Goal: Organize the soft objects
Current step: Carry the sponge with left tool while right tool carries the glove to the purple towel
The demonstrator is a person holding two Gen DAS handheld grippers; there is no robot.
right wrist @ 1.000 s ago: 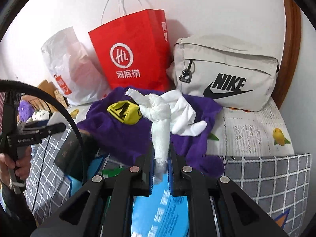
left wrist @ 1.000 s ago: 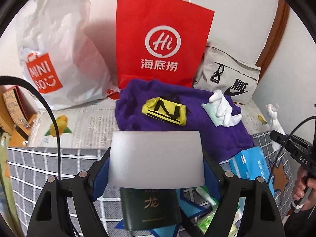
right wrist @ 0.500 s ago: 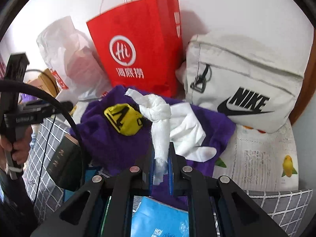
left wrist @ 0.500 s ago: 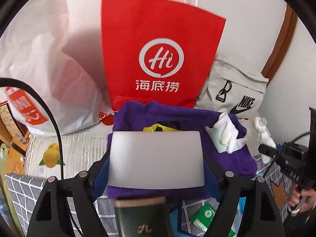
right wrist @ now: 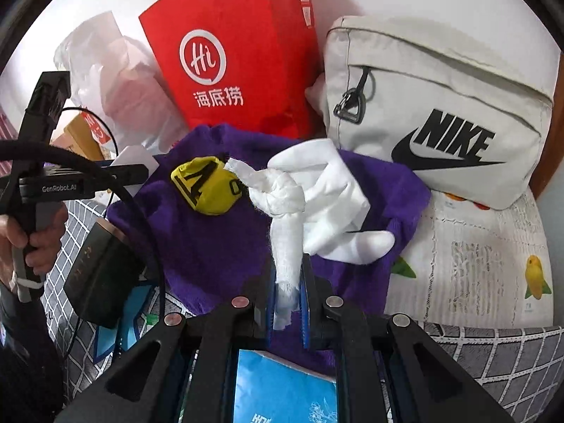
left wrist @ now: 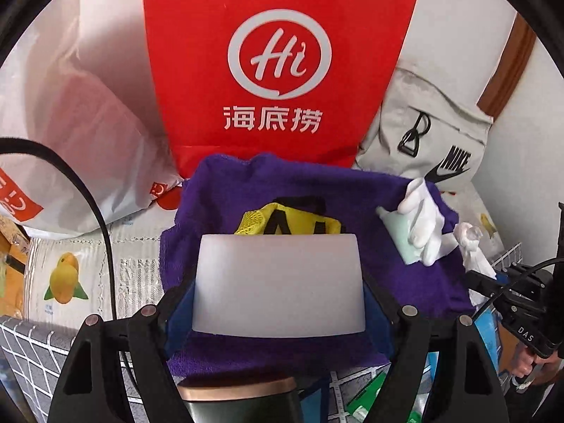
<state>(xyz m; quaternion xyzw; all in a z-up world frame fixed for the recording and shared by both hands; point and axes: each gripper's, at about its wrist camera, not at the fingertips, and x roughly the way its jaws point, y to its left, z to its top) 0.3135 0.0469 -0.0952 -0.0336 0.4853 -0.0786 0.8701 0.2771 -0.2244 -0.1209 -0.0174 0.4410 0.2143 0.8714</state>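
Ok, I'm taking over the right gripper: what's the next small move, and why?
Probably carry the knotted gauze strip toward the red Haidilao bag. The right gripper is shut on its lower end, and its knot lies against the white glove on the purple towel.

Bright, even daylight, colours saturated. Soft shadow on the wall right of the red paper bag [right wrist: 232, 56]. Heavy fisheye bending and black vignette at the edges. White block [left wrist: 278, 283] before the bag is overexposed, blurred.
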